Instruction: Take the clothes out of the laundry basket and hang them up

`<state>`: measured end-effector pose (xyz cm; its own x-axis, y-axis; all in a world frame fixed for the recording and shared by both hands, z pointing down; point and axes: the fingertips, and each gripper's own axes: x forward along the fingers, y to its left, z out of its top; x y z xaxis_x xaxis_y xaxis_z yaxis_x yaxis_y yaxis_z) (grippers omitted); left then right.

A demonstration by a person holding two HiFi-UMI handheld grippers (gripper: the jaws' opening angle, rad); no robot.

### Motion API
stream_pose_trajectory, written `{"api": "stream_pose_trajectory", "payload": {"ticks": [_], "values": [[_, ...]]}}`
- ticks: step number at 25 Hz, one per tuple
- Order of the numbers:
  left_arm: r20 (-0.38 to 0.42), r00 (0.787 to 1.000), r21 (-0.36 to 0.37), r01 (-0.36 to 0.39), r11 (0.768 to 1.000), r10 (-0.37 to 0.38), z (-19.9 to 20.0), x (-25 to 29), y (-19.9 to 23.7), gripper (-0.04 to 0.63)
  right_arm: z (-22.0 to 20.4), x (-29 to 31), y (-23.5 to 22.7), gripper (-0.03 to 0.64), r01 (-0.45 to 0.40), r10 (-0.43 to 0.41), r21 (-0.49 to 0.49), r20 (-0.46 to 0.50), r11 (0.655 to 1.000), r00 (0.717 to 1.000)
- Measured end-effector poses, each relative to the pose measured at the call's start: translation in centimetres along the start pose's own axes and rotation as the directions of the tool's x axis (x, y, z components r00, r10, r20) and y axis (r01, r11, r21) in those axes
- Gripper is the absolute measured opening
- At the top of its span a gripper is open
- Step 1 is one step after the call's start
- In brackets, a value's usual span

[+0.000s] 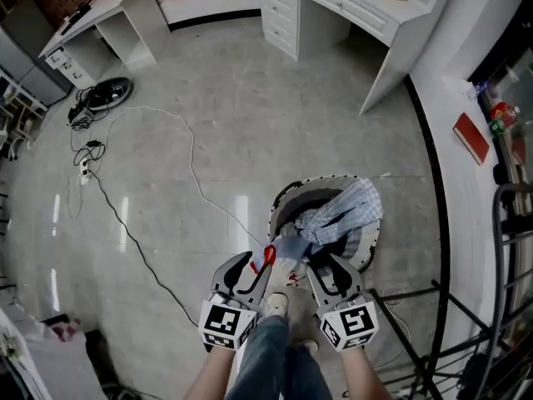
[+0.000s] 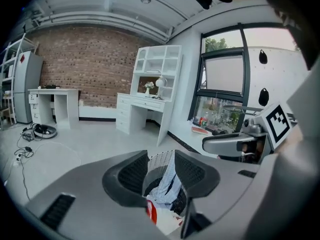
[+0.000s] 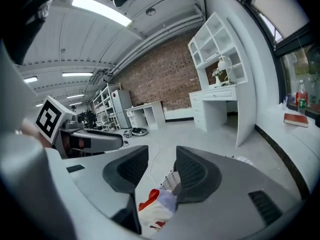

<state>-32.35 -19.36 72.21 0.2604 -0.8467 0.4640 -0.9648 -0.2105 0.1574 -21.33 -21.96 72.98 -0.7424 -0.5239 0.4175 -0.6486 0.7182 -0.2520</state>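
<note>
Grey polished floor (image 1: 233, 107) filled the head view, with a white desk (image 1: 350, 11) at the far wall. The round laundry basket (image 1: 283, 202) stood on the floor just ahead of the person's feet. A blue checked shirt (image 1: 346, 211) lay draped across its top, and a red-and-white cloth (image 1: 283, 250) lay at its near rim. The left tongs (image 1: 252, 267) and right tongs (image 1: 325, 265) hung side by side just above that rim.

From the left gripper view, the left tongs (image 2: 161, 156) stood spread with nothing pinched. The basket (image 2: 159, 159) and shirt (image 2: 167, 181) showed through the gap.

From the right gripper view, the right tongs (image 3: 161, 156) were likewise spread and empty. The basket's rim (image 3: 172, 179) and the cloth (image 3: 157, 206) lay below them.
</note>
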Motion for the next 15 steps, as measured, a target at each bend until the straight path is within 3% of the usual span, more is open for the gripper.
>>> {"api": "stream_pose_trajectory", "payload": {"ticks": [7, 15], "values": [[-0.068, 0.998, -0.067, -0.013, 0.998, 0.009, -5.9, 5.1, 4.3, 0.17, -8.7, 8.7, -0.5, 0.158, -0.034, 0.041, 0.043, -0.174, 0.998, 0.984], [-0.103, 0.995, -0.12, -0.019, 0.993, 0.007, -10.7, 8.7, 7.4, 0.17, -17.4, 15.1, 0.4, 0.159, -0.1, 0.122, 0.079, -0.368, 0.992, 0.922]]}}
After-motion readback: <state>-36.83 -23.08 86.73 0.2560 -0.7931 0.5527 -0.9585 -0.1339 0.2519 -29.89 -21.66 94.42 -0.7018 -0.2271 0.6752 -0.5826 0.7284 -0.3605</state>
